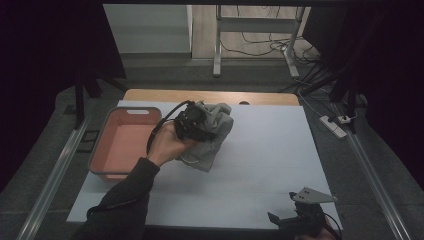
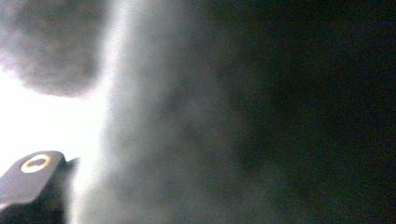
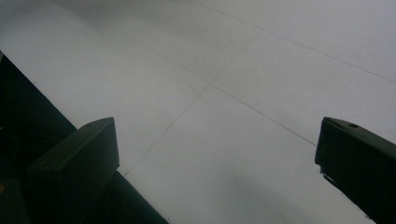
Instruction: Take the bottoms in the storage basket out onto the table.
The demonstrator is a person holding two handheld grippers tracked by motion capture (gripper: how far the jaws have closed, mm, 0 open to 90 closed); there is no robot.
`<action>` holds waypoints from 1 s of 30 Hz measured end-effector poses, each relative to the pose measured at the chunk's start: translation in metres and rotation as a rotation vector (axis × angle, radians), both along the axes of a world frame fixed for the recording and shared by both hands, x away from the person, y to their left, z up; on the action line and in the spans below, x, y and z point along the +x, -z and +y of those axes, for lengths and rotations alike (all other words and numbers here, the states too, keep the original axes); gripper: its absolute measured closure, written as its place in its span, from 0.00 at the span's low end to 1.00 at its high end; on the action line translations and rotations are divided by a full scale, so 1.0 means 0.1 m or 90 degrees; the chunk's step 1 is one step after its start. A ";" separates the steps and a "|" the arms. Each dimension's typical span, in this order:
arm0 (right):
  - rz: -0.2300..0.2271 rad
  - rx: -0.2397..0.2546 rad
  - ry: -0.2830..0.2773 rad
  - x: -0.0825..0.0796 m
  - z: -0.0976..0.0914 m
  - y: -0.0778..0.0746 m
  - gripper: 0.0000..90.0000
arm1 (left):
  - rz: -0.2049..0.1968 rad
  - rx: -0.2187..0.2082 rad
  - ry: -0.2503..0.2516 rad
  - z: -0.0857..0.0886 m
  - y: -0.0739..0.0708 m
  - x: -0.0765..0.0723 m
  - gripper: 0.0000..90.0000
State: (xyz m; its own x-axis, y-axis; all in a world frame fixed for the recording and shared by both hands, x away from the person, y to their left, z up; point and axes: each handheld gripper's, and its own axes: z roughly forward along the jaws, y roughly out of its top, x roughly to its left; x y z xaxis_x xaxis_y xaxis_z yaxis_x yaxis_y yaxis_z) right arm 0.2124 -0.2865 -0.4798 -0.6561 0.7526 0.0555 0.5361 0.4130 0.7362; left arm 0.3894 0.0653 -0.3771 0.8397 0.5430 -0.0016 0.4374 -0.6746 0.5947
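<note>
A grey cloth (image 1: 216,136) is bunched up and lifted off the white table sheet (image 1: 265,150) left of centre. My left gripper (image 1: 204,123), held in a hand, is shut on its upper part, and the rest hangs down to the sheet. In the left gripper view the cloth (image 2: 177,140) is a blur pressed close to the camera, with one finger (image 2: 31,171) at the lower left. My right gripper (image 1: 292,216) rests at the table's near right edge, a grey plate (image 1: 313,195) on top. Its jaws stand wide open over the bare sheet (image 3: 219,93).
A pink plastic basin (image 1: 125,142) with nothing in it stands at the table's left edge, just beside the left hand. A wooden strip (image 1: 210,96) runs along the far edge. On the floor to the right lie a power strip (image 1: 333,126) and cables.
</note>
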 end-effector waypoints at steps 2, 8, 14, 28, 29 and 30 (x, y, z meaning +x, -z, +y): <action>0.000 0.000 -0.001 0.00 0.00 0.00 0.00 | 0.001 0.002 0.004 -0.03 0.04 0.01 0.62; -0.001 -0.001 -0.002 0.00 0.00 0.00 0.00 | 0.008 -0.003 0.013 -0.11 0.15 0.04 0.62; -0.001 -0.001 -0.003 0.00 0.00 0.00 0.00 | 0.021 -0.009 0.020 -0.19 0.30 0.09 0.61; -0.001 0.000 -0.007 -0.01 0.00 0.00 0.00 | 0.036 -0.002 0.020 -0.31 0.64 0.17 0.60; 0.000 0.000 -0.007 -0.01 0.00 0.00 0.00 | 0.038 0.002 0.017 -0.32 0.70 0.18 0.60; 0.000 0.000 -0.007 -0.01 0.00 0.00 0.00 | 0.038 0.002 0.017 -0.32 0.70 0.18 0.60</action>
